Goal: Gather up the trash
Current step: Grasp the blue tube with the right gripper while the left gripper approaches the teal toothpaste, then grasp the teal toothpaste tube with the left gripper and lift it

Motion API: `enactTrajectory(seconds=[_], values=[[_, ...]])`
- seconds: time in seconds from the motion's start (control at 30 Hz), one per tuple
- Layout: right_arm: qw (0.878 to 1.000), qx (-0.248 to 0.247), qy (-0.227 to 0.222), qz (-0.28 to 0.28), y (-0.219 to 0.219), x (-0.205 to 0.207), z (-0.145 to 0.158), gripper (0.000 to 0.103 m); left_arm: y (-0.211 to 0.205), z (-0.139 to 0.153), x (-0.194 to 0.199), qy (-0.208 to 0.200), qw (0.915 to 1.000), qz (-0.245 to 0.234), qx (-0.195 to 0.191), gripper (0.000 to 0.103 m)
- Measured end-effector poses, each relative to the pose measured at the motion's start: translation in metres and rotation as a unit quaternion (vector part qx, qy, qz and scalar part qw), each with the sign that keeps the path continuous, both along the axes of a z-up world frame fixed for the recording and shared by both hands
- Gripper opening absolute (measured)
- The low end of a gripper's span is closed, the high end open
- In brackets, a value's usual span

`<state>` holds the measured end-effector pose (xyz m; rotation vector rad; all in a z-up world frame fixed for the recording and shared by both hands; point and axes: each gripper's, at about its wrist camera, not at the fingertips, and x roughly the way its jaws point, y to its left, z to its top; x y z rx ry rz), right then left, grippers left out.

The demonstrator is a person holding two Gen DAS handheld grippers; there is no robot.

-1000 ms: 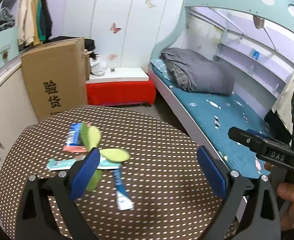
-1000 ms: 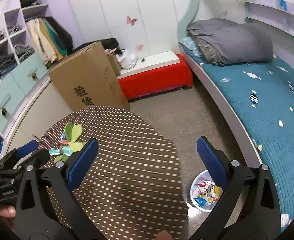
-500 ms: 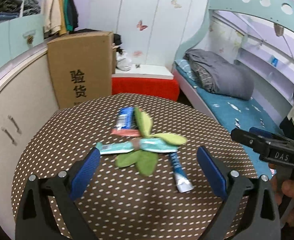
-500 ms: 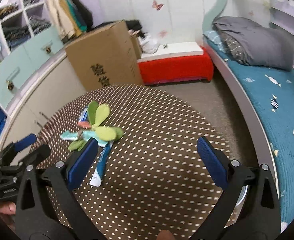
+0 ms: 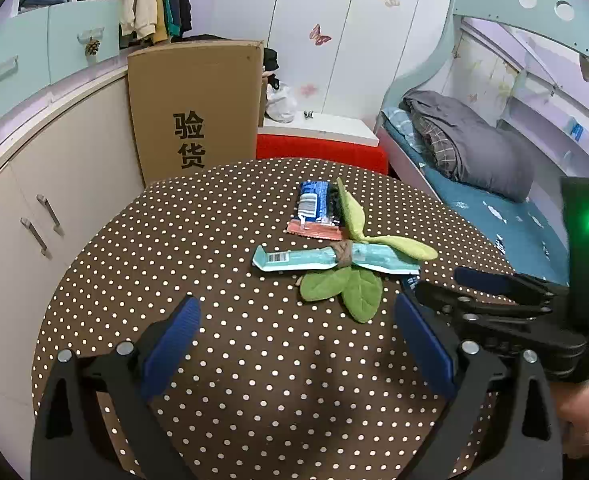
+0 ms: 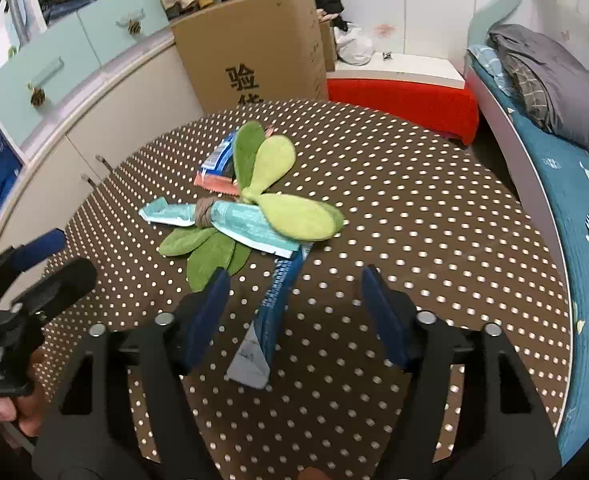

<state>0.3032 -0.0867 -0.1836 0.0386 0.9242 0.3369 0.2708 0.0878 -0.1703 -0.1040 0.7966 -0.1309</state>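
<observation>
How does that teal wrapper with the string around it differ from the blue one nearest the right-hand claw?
The teal wrapper lies crosswise, cinched by twine, with green leaves over it. The blue wrapper runs lengthwise toward the right gripper, untied, narrower and darker, with only its far end tucked under. Both lie flat on the dotted table.

Left gripper [image 5: 296, 344] angled down, jaws wide apart, nothing between the blue pads [image 5: 170, 340]. Right gripper [image 6: 294, 312] also tilted down, jaws have just been closing and now stand about half apart; a wrapper lies in the gap but the pads [image 6: 208, 312] are clear of it (no contact seen). The right gripper reaches in from the right edge of the left wrist view, green light on its body, with the hand [image 5: 586, 412] below it. Left hand [image 6: 10, 412] shows fingers at lower left of right wrist view.
</observation>
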Motion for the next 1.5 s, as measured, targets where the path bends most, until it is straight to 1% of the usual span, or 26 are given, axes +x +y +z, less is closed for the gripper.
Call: enactTrajectory(seconds=[0.03, 0.1, 0.13, 0.17, 0.2, 0.23, 0.37, 0.47, 0.57, 0.67, 0.8, 0.87, 0.9, 0.93, 0.97, 1.0, 1.03, 1.07, 1.1, 1.13, 1.23, 1.37, 1.43, 1.5], values=[[1.0, -0.004, 0.002, 0.001, 0.003, 0.001, -0.003, 0.052, 0.001, -0.001, 0.001, 0.001, 1.0, 0.0, 0.0, 0.095], [1.0, -0.016, 0.004, 0.005, 0.008, 0.003, -0.01, 0.032, 0.001, -0.002, 0.003, 0.002, 1.0, 0.0, 0.001, 0.095], [1.0, -0.026, -0.006, 0.007, 0.012, 0.001, -0.011, 0.031, 0.001, -0.003, 0.004, 0.003, 1.0, 0.0, 0.001, 0.095], [0.999, -0.041, -0.014, 0.009, 0.014, -0.002, -0.012, 0.025, 0.001, -0.003, 0.005, 0.004, 1.0, -0.001, 0.001, 0.095], [0.999, -0.048, -0.016, 0.011, 0.014, -0.003, -0.012, 0.015, 0.0, -0.004, 0.006, 0.004, 1.0, -0.002, 0.002, 0.095], [0.999, -0.05, -0.016, 0.011, 0.011, -0.005, -0.011, 0.013, -0.001, -0.005, 0.007, 0.005, 1.0, -0.003, 0.004, 0.095], [0.998, -0.058, -0.017, -0.003, -0.009, -0.014, -0.011, 0.012, -0.007, -0.009, 0.017, 0.007, 0.9997, -0.017, 0.015, 0.095], [0.999, -0.051, -0.011, -0.017, -0.03, -0.018, -0.011, 0.012, -0.013, -0.012, 0.026, 0.005, 0.999, -0.032, 0.03, 0.095], [0.999, -0.038, -0.007, -0.029, -0.048, -0.02, -0.01, 0.012, -0.022, -0.015, 0.041, 0.003, 0.9971, -0.059, 0.048, 0.095], [0.999, -0.027, -0.003, -0.039, -0.06, -0.02, -0.011, 0.012, -0.032, -0.018, 0.059, -0.001, 0.9931, -0.088, 0.077, 0.095], [0.999, -0.017, 0.0, -0.049, -0.068, -0.019, -0.012, 0.012, -0.049, -0.029, 0.083, 0.005, 0.9813, -0.143, 0.129, 0.095], [0.999, -0.013, 0.001, -0.051, -0.071, -0.019, -0.012, 0.012, -0.056, -0.035, 0.089, 0.015, 0.975, -0.171, 0.141, 0.085], [0.999, -0.012, 0.0, -0.051, -0.071, -0.019, -0.012, 0.012, -0.058, -0.038, 0.091, 0.023, 0.9727, -0.182, 0.142, 0.07], [0.999, -0.011, 0.0, -0.051, -0.071, -0.019, -0.013, 0.012, -0.058, -0.041, 0.092, 0.033, 0.971, -0.193, 0.137, 0.06], [0.999, -0.01, 0.0, -0.05, -0.072, -0.019, -0.013, 0.012, -0.058, -0.04, 0.091, 0.038, 0.9715, -0.198, 0.125, 0.051], [0.999, -0.01, -0.001, -0.05, -0.07, -0.02, -0.013, 0.012, -0.057, -0.04, 0.091, 0.041, 0.972, -0.198, 0.119, 0.047], [0.999, -0.009, -0.001, -0.05, -0.07, -0.02, -0.013, 0.012, -0.057, -0.039, 0.088, 0.044, 0.9723, -0.198, 0.116, 0.039], [0.999, -0.008, 0.0, -0.049, -0.071, -0.021, -0.013, 0.012, -0.056, -0.037, 0.085, 0.046, 0.9732, -0.195, 0.113, 0.035], [0.999, -0.007, 0.0, -0.049, -0.072, -0.021, -0.013, 0.012, -0.054, -0.036, 0.083, 0.05, 0.9745, -0.19, 0.108, 0.028], [0.999, -0.007, 0.0, -0.049, -0.074, -0.023, -0.013, 0.012, -0.051, -0.035, 0.079, 0.055, 0.9761, -0.185, 0.1, 0.027], [0.999, -0.003, 0.0, -0.049, -0.077, -0.024, -0.013, 0.012, -0.044, -0.032, 0.068, 0.063, 0.9798, -0.174, 0.076, 0.026], [0.999, 0.002, 0.001, -0.047, -0.081, -0.028, -0.013, 0.012, -0.038, -0.037, 0.059, 0.061, 0.9828, -0.159, 0.072, 0.026], [0.999, 0.005, 0.0, -0.044, -0.083, -0.029, -0.013, 0.012, -0.034, -0.034, 0.056, 0.06, 0.9863, -0.146, 0.046, 0.023], [0.999, 0.007, -0.003, -0.043, -0.088, -0.034, -0.011, 0.012, -0.032, -0.03, 0.051, 0.057, 0.9876, -0.144, 0.028, 0.022]])
